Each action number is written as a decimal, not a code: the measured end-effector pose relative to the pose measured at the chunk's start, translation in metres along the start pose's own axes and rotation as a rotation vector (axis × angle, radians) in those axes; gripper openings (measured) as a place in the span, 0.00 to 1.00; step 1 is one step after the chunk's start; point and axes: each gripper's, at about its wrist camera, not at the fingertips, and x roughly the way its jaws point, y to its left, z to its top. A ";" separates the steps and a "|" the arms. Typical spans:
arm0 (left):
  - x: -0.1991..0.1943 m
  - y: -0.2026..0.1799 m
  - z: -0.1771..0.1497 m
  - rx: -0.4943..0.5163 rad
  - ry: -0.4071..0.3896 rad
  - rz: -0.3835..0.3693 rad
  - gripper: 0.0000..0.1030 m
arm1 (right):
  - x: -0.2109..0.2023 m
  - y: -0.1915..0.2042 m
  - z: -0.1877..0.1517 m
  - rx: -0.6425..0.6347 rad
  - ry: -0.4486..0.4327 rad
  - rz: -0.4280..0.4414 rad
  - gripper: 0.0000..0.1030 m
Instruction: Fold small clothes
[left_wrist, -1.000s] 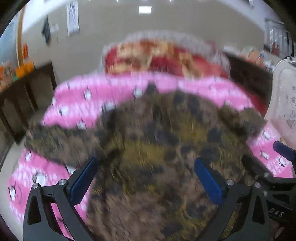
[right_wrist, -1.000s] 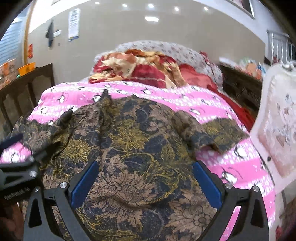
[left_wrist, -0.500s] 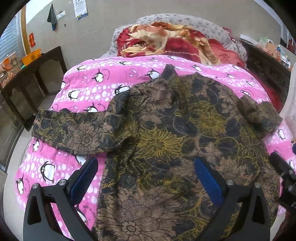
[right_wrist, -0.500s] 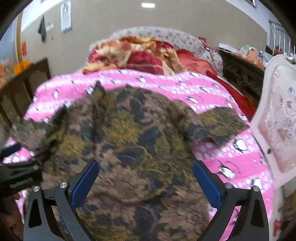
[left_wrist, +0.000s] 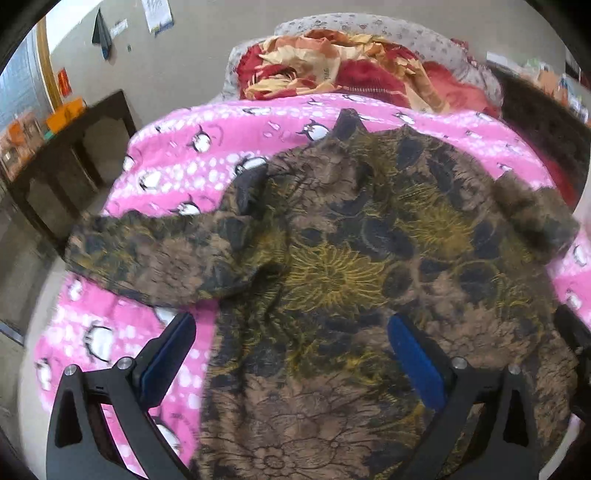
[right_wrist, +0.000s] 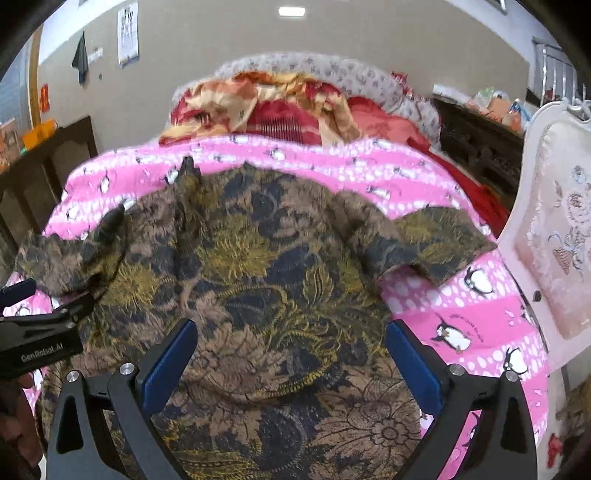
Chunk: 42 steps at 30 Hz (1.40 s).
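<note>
A brown, black and yellow floral batik shirt (left_wrist: 351, 266) lies spread flat on a pink penguin-print blanket (left_wrist: 177, 173), collar toward the far end. Its left sleeve (left_wrist: 155, 254) stretches out to the left, its right sleeve (right_wrist: 436, 240) to the right. The shirt also fills the right wrist view (right_wrist: 266, 280). My left gripper (left_wrist: 291, 354) is open and empty, hovering over the shirt's lower left part. My right gripper (right_wrist: 291, 354) is open and empty over the shirt's lower right part. The left gripper's body shows at the left edge of the right wrist view (right_wrist: 40, 332).
A crumpled red and orange cloth (right_wrist: 266, 107) and a grey pillow lie at the head of the bed. A dark wooden table (left_wrist: 74, 155) stands to the left. A white padded chair back (right_wrist: 554, 240) stands close on the right, with a dark cabinet (right_wrist: 480, 147) behind it.
Both grippers have stayed open and empty above the shirt. The left view has shifted slightly right and closer to the shirt; the shirt has not visibly moved.
</note>
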 end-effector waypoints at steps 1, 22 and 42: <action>0.003 0.001 0.000 -0.005 0.004 0.001 1.00 | 0.001 0.000 0.000 0.003 -0.014 0.007 1.00; 0.083 0.010 -0.026 0.001 0.096 -0.076 1.00 | 0.120 0.016 -0.014 -0.020 0.084 0.019 1.00; 0.079 0.401 0.015 -0.738 0.111 -0.210 0.64 | 0.124 0.025 -0.011 -0.051 0.089 -0.012 1.00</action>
